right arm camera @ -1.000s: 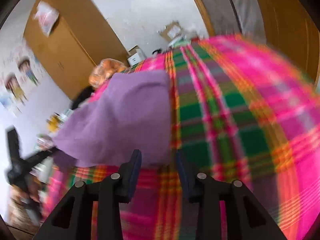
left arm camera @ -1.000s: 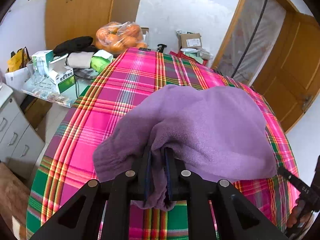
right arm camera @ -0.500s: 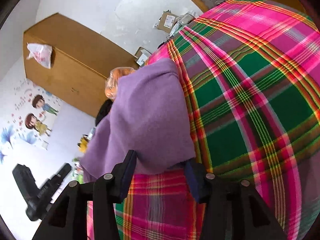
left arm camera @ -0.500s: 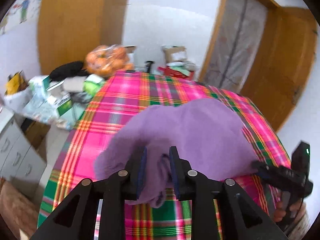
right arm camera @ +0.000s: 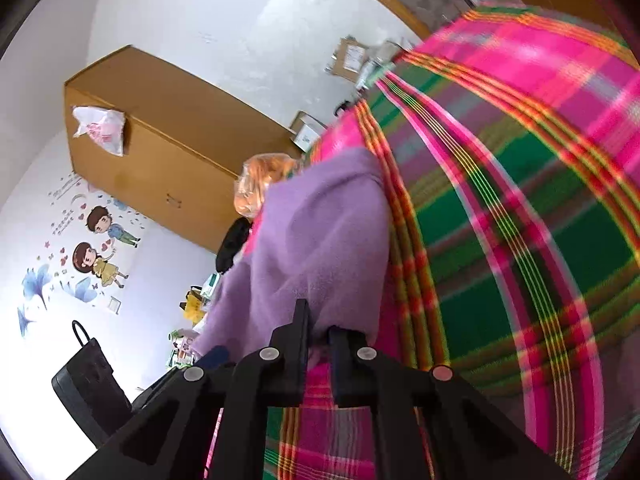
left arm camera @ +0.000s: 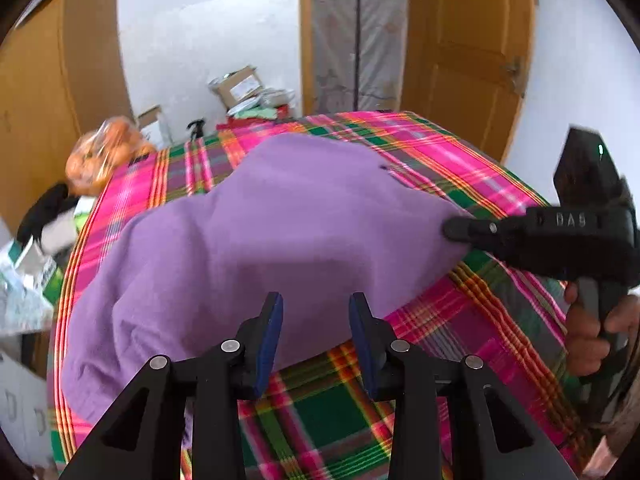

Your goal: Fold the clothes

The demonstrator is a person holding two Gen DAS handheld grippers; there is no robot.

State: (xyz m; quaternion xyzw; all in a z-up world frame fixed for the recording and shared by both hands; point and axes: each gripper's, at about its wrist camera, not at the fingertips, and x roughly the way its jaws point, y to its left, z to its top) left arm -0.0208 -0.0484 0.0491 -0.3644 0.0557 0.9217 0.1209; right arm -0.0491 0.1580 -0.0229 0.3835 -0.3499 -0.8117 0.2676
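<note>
A purple fleece garment [left arm camera: 280,232] lies spread over the pink and green plaid tablecloth [left arm camera: 460,320]. My left gripper [left arm camera: 316,332] hovers open at the garment's near edge, its blue pads apart with nothing held between them. At the right, my right gripper [left arm camera: 452,232] pinches the garment's right corner, held by a person's hand [left arm camera: 588,340]. The right wrist view shows this right gripper [right arm camera: 319,340] shut on the purple garment [right arm camera: 320,240], with cloth squeezed between its narrow jaws above the plaid tablecloth [right arm camera: 520,240].
A bag of oranges [left arm camera: 104,156] sits by the table's far left corner. Cardboard boxes [left arm camera: 240,88] lie on the floor beyond. A wooden door [left arm camera: 468,60] stands at the back right, a wardrobe [right arm camera: 160,152] at the left. Boxes and clutter [left arm camera: 32,264] crowd the left side.
My left gripper has let go of the purple garment and opened. My right gripper has moved in and shut on the garment's right corner. The garment now lies flatter.
</note>
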